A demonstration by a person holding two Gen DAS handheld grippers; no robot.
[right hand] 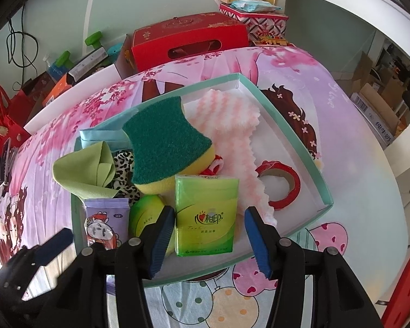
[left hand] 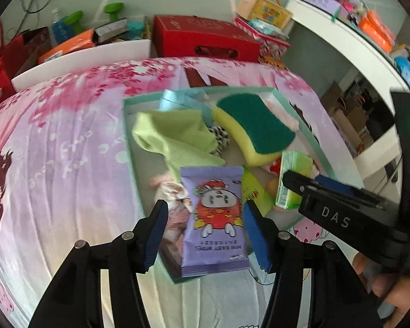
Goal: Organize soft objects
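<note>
Across the left wrist view, from the left edge: pink cartoon-print cloth over the surface (left hand: 68, 142), then the wall of a shallow teal box (left hand: 128, 125) lying on it. Inside the box, left to right: a crumpled light-green cloth (left hand: 172, 134), a yellow sponge (left hand: 254, 125) with its dark-green scouring face up, tilted on the pile, and a green tissue pack (left hand: 295, 169) at the right.

Low in the middle of that frame, left tool (left hand: 205, 205) with jaws apart around a purple wipes packet (left hand: 216, 218); clear gap at the left pad, so no clamp. Packet propped over the near edge of the box, print upside down. At the right, right tool (left hand: 306, 181) reaching in at the tissue pack, with a hand (left hand: 382, 281) on its grip at the lower right edge. Behind the surface, top centre, a red box (left hand: 205, 38).

Across the right wrist view, left to right: left tool's finger at the lower left, wipes packet upright in the near left corner of the box, green cloth and a leopard-print item (right hand: 123, 169) behind it, sponge in the centre. Low centre, tissue pack between the right tool's parted jaws, a strip of pink-and-white cloth (right hand: 227, 125) visible between pack and right pad; no squeeze seen. Right of that, a red tape roll (right hand: 281, 183) on the box floor.
</note>
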